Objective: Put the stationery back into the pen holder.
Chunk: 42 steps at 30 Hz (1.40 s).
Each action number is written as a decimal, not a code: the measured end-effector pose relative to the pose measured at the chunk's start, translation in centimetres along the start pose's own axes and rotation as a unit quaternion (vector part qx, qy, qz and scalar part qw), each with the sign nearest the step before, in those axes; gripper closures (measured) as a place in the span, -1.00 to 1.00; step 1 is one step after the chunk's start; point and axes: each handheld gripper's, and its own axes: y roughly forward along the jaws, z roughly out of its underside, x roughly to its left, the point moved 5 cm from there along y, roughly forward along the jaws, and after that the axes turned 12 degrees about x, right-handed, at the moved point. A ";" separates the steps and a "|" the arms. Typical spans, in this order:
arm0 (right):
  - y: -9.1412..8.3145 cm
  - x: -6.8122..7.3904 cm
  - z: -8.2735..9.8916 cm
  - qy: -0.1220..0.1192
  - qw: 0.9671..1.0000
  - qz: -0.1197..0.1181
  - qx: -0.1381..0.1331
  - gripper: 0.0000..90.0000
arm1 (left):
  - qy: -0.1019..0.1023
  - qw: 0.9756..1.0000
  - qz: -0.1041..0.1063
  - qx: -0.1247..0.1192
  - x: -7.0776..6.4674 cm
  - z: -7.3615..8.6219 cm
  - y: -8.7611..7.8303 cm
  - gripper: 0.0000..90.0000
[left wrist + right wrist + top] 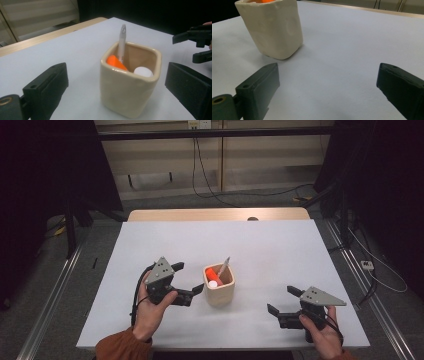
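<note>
A cream square cup (220, 291) stands near the middle of the white table (260, 245). In it are a clear pen (224, 267), an orange object (211, 271) and a white round cap (213, 283). My left gripper (189, 278) is just left of the cup, open, its jaws aimed at the cup and apart from it. In the left gripper view the cup (130, 95) sits ahead between the two black fingers (47, 87), with the pen (122, 42) upright. My right gripper (281, 300) is open to the cup's right, with bare table between its jaws (327, 72); the cup (274, 30) is at upper left.
A wooden strip (215, 214) runs along the table's far edge. Cables (200, 175) lie on the floor beyond, and dark stands flank both sides. The right gripper (200, 43) also appears far right in the left gripper view. The person's hands come in from the near edge.
</note>
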 end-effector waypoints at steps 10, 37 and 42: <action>0.0 0.0 0.0 0.001 1.000 0.000 0.000 -0.90 | -0.006 1.000 -0.016 0.007 0.8 1.2 -1.6 -0.89; 0.1 0.0 0.0 0.002 1.000 0.002 0.000 -0.90 | -0.041 0.996 -0.078 0.015 2.7 5.5 -5.9 -0.86; 0.2 0.0 0.0 0.002 1.000 0.002 0.001 -0.90 | -0.045 0.994 -0.093 0.017 2.5 6.4 -5.9 -0.86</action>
